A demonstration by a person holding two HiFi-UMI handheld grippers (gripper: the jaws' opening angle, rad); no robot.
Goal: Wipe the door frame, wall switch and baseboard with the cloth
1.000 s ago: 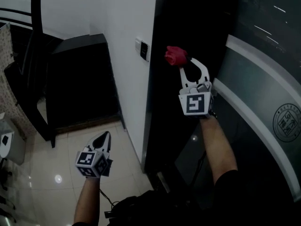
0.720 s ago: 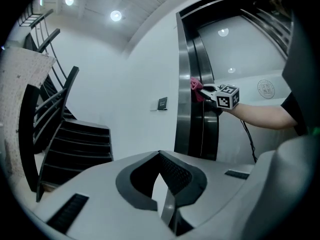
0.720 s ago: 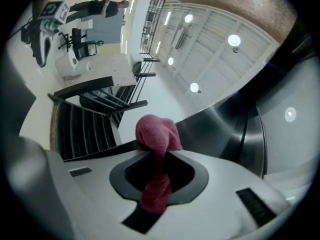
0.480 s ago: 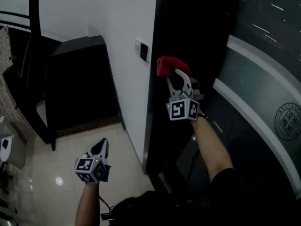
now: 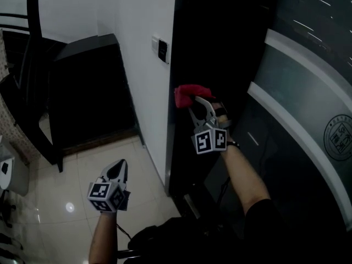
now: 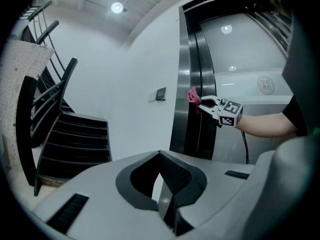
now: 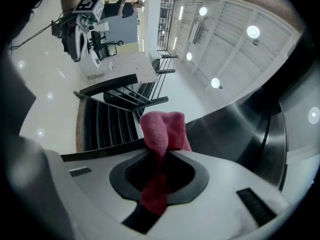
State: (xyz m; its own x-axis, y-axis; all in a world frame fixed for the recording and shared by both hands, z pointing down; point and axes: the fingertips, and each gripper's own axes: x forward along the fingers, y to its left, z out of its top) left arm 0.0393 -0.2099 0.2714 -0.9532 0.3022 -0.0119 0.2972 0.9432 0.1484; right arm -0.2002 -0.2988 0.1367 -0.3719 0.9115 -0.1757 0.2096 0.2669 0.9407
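Note:
My right gripper (image 5: 193, 102) is shut on a red cloth (image 5: 188, 93), whose bunched end presses against the dark metal door frame (image 5: 181, 48) at its left edge. In the right gripper view the cloth (image 7: 162, 134) sticks out between the jaws toward the frame (image 7: 240, 129). The wall switch (image 5: 160, 49) sits on the white wall, up and left of the cloth. My left gripper (image 5: 119, 168) hangs low over the floor, jaws closed and empty. The left gripper view shows the right gripper (image 6: 207, 104), the cloth (image 6: 193, 95) and the switch (image 6: 160, 93).
A black staircase (image 5: 88, 92) with a dark railing (image 5: 27, 81) stands left of the white wall (image 5: 140, 81). Glossy beige floor tiles (image 5: 60, 202) lie below. A glass panel with a white band (image 5: 308, 87) is at the right. A cable runs from my right arm.
My right gripper has slid down the door frame's left edge with the cloth. The left gripper has barely moved.

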